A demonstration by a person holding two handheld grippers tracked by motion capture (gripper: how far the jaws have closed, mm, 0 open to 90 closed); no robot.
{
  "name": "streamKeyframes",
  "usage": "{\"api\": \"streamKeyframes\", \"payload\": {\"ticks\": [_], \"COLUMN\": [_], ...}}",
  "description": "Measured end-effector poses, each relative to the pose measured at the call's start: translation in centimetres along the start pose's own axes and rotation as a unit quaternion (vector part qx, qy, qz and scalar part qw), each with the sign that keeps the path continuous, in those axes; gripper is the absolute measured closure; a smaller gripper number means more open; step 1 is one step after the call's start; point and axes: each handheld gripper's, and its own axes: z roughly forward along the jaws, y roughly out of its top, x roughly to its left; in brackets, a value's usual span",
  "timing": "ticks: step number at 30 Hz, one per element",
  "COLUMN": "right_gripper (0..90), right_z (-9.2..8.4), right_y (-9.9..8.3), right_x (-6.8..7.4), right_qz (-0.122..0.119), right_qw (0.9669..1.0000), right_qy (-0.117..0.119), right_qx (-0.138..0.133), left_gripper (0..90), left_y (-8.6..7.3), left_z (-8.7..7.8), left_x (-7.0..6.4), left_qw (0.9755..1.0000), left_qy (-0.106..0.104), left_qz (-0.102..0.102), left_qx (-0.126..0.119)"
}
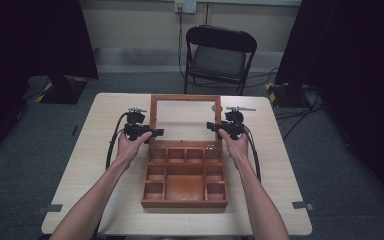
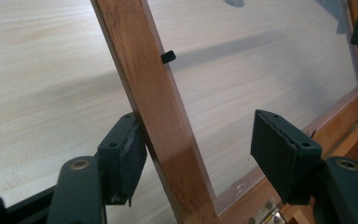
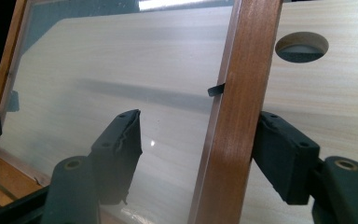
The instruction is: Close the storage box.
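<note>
On the pale wood-grain table (image 1: 105, 165) sits the reddish-brown wooden compartment box (image 1: 185, 177), and its glass-paned wooden lid (image 1: 185, 117) stands raised from the hinged far edge, tilted back. The left gripper (image 1: 152, 132) straddles the lid's left frame rail (image 2: 161, 126): one pad touches the rail's outer face, while the other stands well off over the glass — so the jaws are partly open and nothing is clamped. The right gripper (image 1: 214, 126) mirrors it on the right frame rail (image 3: 235, 126), outer pad against the wood, inner pad apart from it.

The step in hand looks like swinging the lid on its hinges, both sides together. To do it well, I'd close each pair of jaws onto the wood only, keeping the inner pads off the pane and clear of the small black clips (image 2: 168, 57) that hold it. Match the two hands' height and pace — uneven lift would likely twist the frame and strain the brass hinges (image 2: 265, 217). Follow the hinge arc rather than pulling straight.
</note>
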Motion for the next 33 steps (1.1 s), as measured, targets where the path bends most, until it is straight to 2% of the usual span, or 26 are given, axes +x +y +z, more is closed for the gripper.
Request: {"api": "streamKeyframes", "payload": {"ticks": [4,8,11,20,29,33], "right_gripper": [33.7,34.7,35.3,37.6,39.1,39.9], "right_z": [-0.4,-1.1,-1.5,-2.8,-3.6,-4.1], "right_y": [0.2,0.3,0.5,0.7,0.5,0.3], "right_x": [0.0,0.0,0.2,0.8,1.2,1.1], "right_qz": [-0.001,-0.004,-0.009,-0.025,-0.033,-0.033], "right_qw": [1.0,0.9999,0.9999,0.9994,0.9988,0.9985], "right_qy": [-0.002,-0.002,0.0,0.006,0.007,0.013], "right_qx": [-0.005,-0.012,-0.013,-0.023,-0.035,-0.042], "left_gripper": [37.1,39.4,40.3,42.7,43.8,46.0], "left_y": [0.7,0.8,0.8,0.6,1.4,1.3], "left_z": [0.0,-0.3,-0.6,-2.0,-2.5,-2.9], "left_x": [-0.6,-0.5,-0.7,-0.6,-0.9,-0.9], "left_qw": [0.9997,0.9999,0.9998,0.9984,0.9977,0.9968], "left_qy": [0.016,0.007,0.008,-0.015,-0.014,-0.023], "left_qz": [0.015,0.009,0.017,0.024,0.029,0.04], "left_qx": [0.008,-0.006,-0.011,-0.048,-0.06,-0.065]}}
